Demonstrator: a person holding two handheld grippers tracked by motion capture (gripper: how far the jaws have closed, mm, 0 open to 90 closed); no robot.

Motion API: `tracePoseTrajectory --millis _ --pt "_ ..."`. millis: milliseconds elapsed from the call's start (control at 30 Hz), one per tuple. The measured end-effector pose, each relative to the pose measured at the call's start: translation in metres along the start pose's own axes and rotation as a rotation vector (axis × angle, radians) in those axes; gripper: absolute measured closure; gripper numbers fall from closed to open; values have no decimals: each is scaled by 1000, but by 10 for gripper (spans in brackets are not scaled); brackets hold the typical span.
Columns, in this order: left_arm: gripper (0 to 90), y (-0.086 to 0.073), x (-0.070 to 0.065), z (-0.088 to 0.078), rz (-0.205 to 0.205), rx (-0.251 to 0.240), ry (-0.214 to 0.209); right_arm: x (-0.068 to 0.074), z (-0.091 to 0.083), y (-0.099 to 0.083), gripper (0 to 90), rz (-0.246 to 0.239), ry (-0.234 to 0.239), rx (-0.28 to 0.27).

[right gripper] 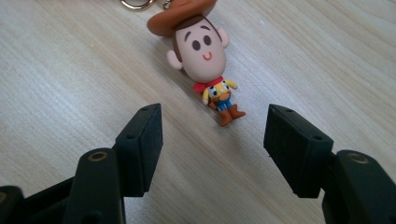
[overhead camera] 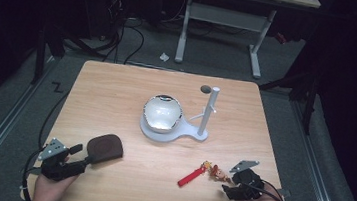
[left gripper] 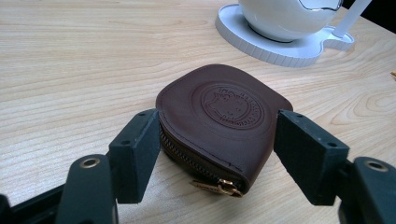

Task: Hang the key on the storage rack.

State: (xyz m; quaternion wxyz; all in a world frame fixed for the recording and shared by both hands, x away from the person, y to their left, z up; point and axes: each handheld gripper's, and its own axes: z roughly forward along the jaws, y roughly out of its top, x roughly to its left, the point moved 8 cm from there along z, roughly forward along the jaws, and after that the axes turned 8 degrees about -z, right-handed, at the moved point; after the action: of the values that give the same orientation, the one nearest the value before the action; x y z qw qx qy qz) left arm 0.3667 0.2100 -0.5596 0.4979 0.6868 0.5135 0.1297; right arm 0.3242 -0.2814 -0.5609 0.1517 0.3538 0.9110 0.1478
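You have a light wooden table bearing a brown zip pouch near left, a white stand with its bowl mid-table, and a cowboy figure keyring near right.

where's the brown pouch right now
The brown pouch lies on the table's near left part in the high view, between the open jaws of the left gripper; in the left gripper view the white stand sits beyond it.

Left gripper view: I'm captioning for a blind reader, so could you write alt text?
A brown zipped leather pouch lies on a wooden table between the open left gripper jaws, neither pad pressing it. A white stand sits behind.
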Motion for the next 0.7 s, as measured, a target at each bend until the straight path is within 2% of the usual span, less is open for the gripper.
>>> tracePoseTrajectory --millis 33,67,367,533,567,700 --pt "322 0 0 0 1 3 -1 1 -1 3 377 -31 5 25" --pt "322 0 0 0 1 3 -1 2 -2 4 377 -42 11 38" --pt "322 -1 0 0 1 8 -7 6 -2 18 387 -112 37 101" --pt "321 0 0 0 1 7 -7 7 1 27 404 -141 39 105" --pt "320 0 1 0 0 6 -6 7 3 31 424 -159 34 110" --pt "319 -1 1 0 -4 7 -3 6 8 39 490 -181 9 112"
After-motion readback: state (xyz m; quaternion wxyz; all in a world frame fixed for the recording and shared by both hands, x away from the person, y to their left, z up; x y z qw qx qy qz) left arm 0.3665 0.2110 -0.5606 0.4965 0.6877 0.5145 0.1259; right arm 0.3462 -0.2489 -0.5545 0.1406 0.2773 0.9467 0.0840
